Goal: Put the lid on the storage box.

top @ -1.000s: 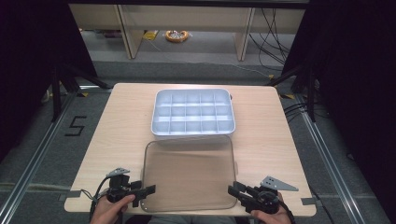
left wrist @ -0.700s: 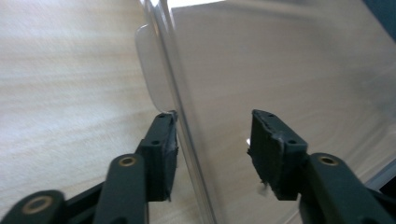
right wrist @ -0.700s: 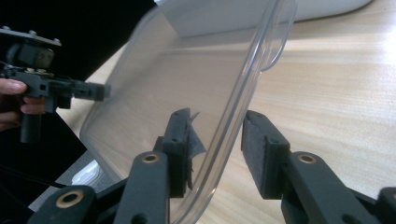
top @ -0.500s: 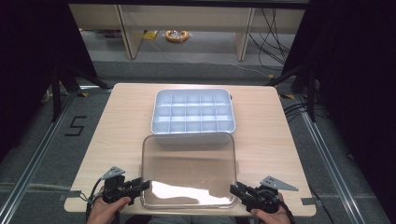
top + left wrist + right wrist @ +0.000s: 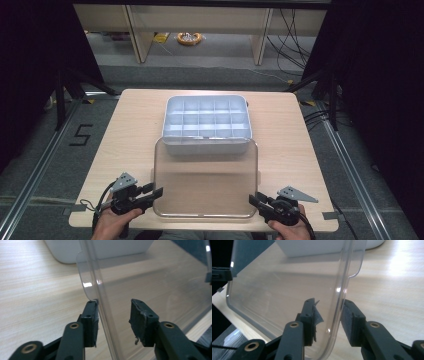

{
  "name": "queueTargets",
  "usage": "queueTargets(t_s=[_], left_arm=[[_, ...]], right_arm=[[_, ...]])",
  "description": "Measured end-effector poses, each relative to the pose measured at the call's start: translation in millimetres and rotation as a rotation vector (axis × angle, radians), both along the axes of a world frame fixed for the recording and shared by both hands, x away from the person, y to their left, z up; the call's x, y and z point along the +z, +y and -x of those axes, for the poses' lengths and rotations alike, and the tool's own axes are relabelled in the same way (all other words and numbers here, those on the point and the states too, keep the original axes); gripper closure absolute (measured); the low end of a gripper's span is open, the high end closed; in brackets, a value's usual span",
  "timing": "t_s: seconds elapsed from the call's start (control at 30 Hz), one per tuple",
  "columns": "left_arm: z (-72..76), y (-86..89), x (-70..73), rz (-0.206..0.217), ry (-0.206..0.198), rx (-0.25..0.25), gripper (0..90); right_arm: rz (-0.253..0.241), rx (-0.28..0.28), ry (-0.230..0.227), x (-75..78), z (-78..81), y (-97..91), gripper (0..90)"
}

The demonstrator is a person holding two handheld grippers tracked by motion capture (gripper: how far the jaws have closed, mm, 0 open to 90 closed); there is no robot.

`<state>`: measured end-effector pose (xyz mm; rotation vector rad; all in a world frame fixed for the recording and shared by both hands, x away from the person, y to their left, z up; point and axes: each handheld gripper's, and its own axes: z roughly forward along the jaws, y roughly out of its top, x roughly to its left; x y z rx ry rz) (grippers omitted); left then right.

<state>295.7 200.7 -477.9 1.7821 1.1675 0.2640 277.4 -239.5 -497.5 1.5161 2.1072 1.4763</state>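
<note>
Now gripped at both near corners: clear plastic lid (image 5: pixel 205 180), see-through, rectangular w/ rounded corners, shallow raised rim, small tab jutting from side edge in both gripper views. Wood grain of table (image 5: pixel 125 135) plainly visible thru it; faint glare along rim. Held over near half of table, far edge tilted up and overlapping front wall of white compartment box (image 5: pixel 206 122), near edge close to table's front edge. Left hand-held gripper (image 5: pixel 152 194) narrowed onto lid's left rim, jaws having just closed, one pad against rim's outer side, other pad behind the clear sheet w/ a small gap showing in left gripper view. Right hand-held gripper (image 5: pixel 254 201) clamped on right rim, pads on either side of edge. Box itself: white, gridded into small cells, sitting mid-table, open on top.
</note>
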Motion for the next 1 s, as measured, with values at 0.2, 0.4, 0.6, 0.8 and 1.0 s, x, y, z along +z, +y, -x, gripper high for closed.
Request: queueTargets(t_s=[0.2, 0.4, 0.6, 0.8, 1.0], left_arm=[[-14.7, -0.5, 11.1, 0.013, -0.021, 0.004, 60.1], [-33.1, -3.2, 23.8, 0.016, -0.046, 0.011, 62.4], [-52.9, -8.3, 31.0, 0.015, -0.042, 0.018, 61.3], [-75.0, -9.4, 41.0, 0.033, -0.042, 0.032, 60.6], [-96.0, -12.8, 47.7, 0.037, -0.044, 0.082, 60.1]], right_arm=[[-0.009, -0.021, -0.019, 10.4, -8.8, -0.4, 65.6], [-0.008, -0.047, -0.031, 17.7, -26.4, 0.2, 65.6], [0.017, -0.081, -0.048, 25.5, -43.1, -2.9, 65.2], [-0.006, -0.094, -0.082, 42.0, -64.4, -1.5, 65.1], [-0.006, -0.115, -0.126, 64.0, -88.0, 4.0, 64.7]])
